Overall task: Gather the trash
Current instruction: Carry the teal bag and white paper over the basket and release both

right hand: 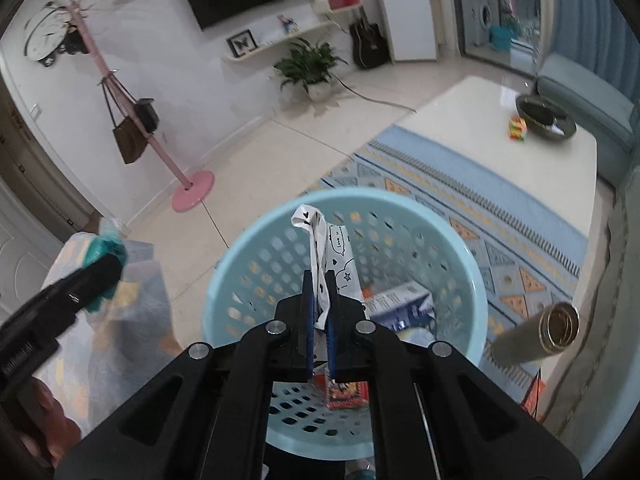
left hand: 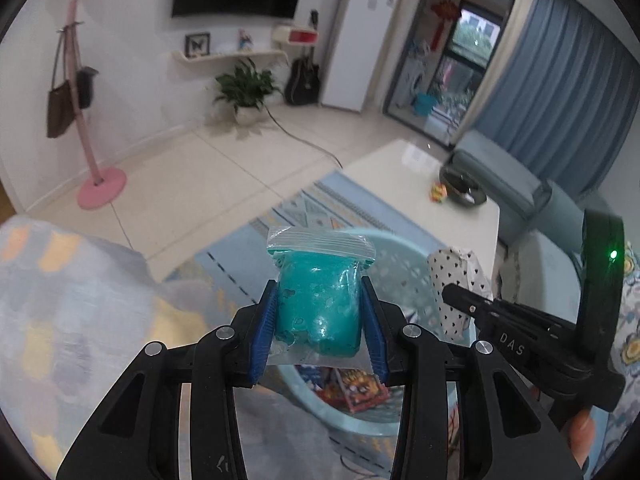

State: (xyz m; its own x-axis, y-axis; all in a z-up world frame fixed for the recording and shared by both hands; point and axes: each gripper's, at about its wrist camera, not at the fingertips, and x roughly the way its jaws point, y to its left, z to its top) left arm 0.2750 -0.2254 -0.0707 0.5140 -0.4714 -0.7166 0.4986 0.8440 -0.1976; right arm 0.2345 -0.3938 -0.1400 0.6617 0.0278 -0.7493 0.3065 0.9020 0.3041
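Note:
My left gripper (left hand: 320,312) is shut on a clear zip bag of teal putty (left hand: 318,300), held up over the near rim of a light blue basket (left hand: 396,252). My right gripper (right hand: 320,312) is shut on a white wrapper with black hearts (right hand: 320,252), held above the basket (right hand: 240,264). The basket holds a blue-white carton (right hand: 400,306) and a red snack packet (right hand: 346,394). In the left wrist view the wrapper (left hand: 456,292) and right gripper (left hand: 472,306) show at right. In the right wrist view the left gripper (right hand: 104,276) with the teal bag (right hand: 106,246) shows at left.
A white coffee table (right hand: 480,128) stands beyond the basket on a blue patterned rug (right hand: 440,176), with a dark bowl (right hand: 544,118) and a colourful cube (right hand: 516,128). A metal cylinder (right hand: 536,340) lies right of the basket. A pink coat stand (right hand: 192,192) and patterned blanket (left hand: 60,300) are left.

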